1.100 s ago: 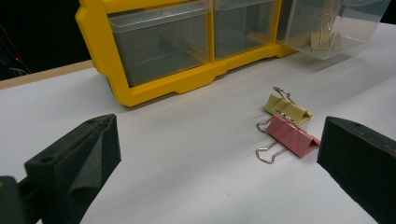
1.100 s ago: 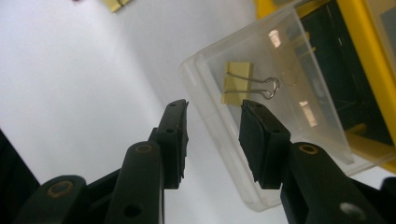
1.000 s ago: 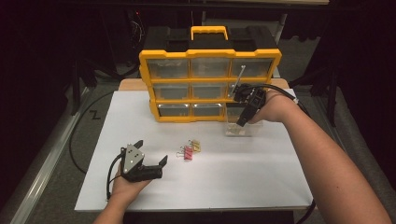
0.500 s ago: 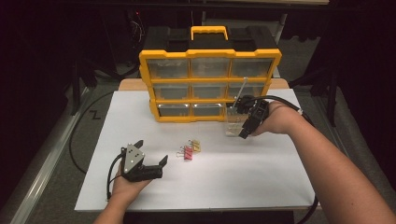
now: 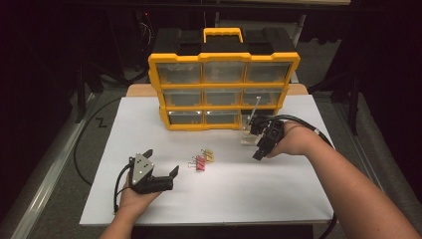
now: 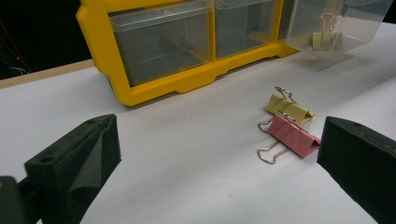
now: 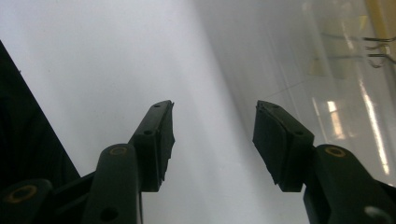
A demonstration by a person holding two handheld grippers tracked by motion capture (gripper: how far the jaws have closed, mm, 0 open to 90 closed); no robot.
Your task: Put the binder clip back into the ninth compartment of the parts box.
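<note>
A yellow-framed organizer (image 5: 224,92) with clear drawers and a black top stands upright at the far side of a white sheet (image 5: 219,194) that covers the table, and everything else is placed against it. In front of its lower right corner a clear drawer (image 5: 247,133) sits out on the sheet, just touching the cabinet front; in the left gripper view this drawer (image 6: 336,23) holds a pale yellow binder clip (image 6: 327,37). The right gripper (image 5: 263,137) lies just beside that drawer, on its right, with its jaws spread apart and nothing between them; its own camera looks along the white sheet with the drawer wall (image 7: 345,70) close on one side. In front of the organizer's middle, out on open sheet, lie a pink binder clip (image 5: 200,164) and a yellow binder clip (image 5: 208,155), touching each other. The left gripper (image 5: 160,175) rests well in front of the organizer's left end, jaws wide and empty, pointing toward the two clips, with bare sheet between them.
</note>
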